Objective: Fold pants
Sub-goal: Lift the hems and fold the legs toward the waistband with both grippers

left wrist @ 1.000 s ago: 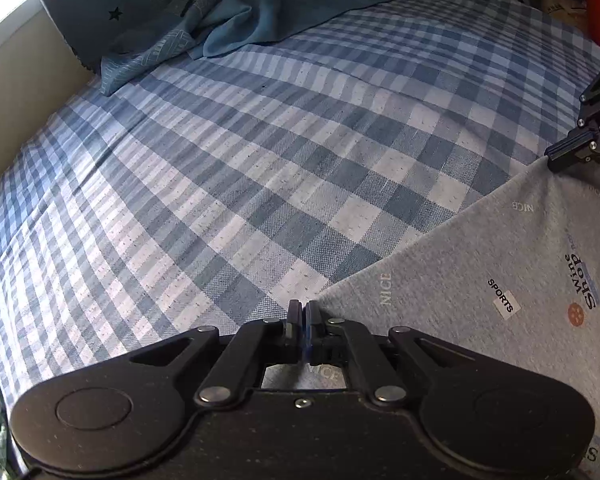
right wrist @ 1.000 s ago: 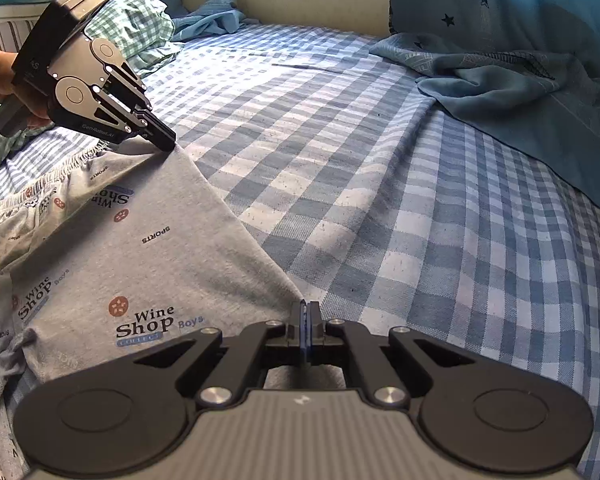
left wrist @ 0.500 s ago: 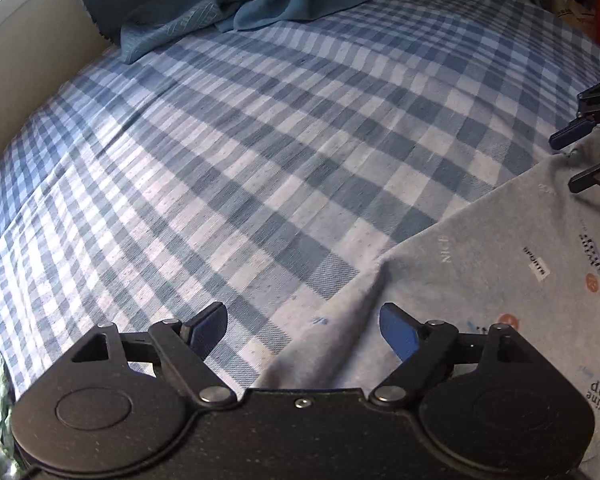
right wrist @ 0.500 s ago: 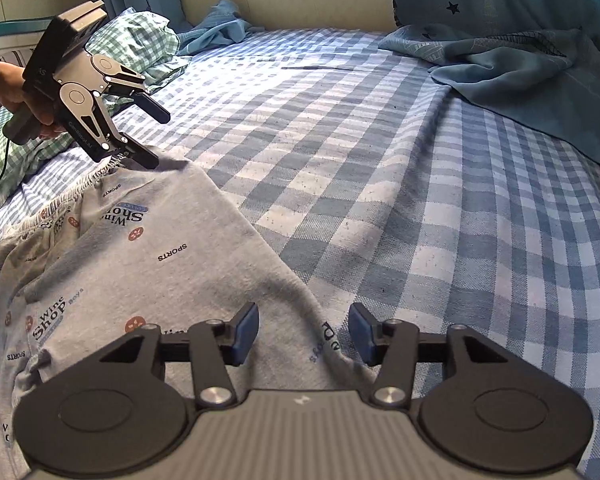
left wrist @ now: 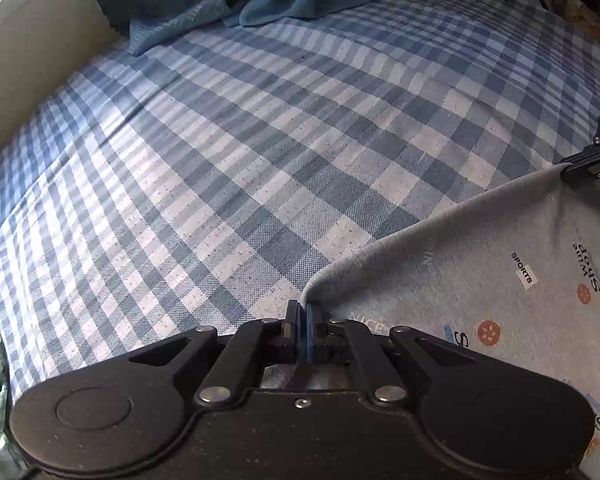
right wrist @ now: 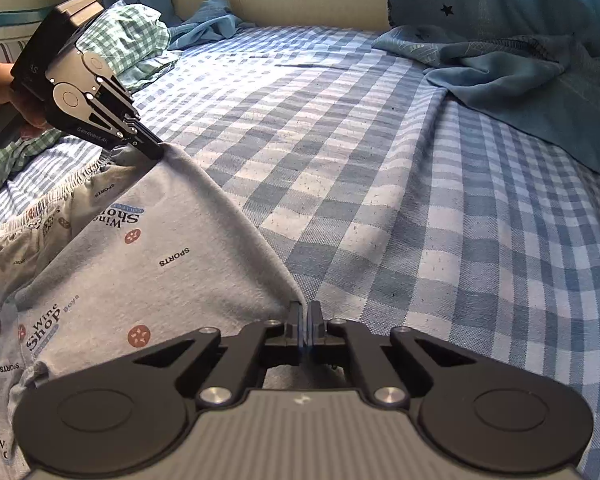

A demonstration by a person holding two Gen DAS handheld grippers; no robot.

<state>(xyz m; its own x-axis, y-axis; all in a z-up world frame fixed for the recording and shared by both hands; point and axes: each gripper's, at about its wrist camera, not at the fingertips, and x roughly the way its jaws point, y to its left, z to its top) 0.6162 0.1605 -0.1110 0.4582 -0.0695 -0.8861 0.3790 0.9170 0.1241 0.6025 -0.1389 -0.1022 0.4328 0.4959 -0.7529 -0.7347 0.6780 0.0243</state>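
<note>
Along the lower left of the right wrist view lie the pants (right wrist: 148,264) on the checked sheet (right wrist: 380,184); left gripper (left wrist: 302,312) and right gripper (right wrist: 304,316) each pinch the same stretched edge; lift both evenly, I judge, keeping that edge taut, so the fold lands square.

Both claws (left wrist: 303,312) (right wrist: 304,314) clamped tight.
</note>
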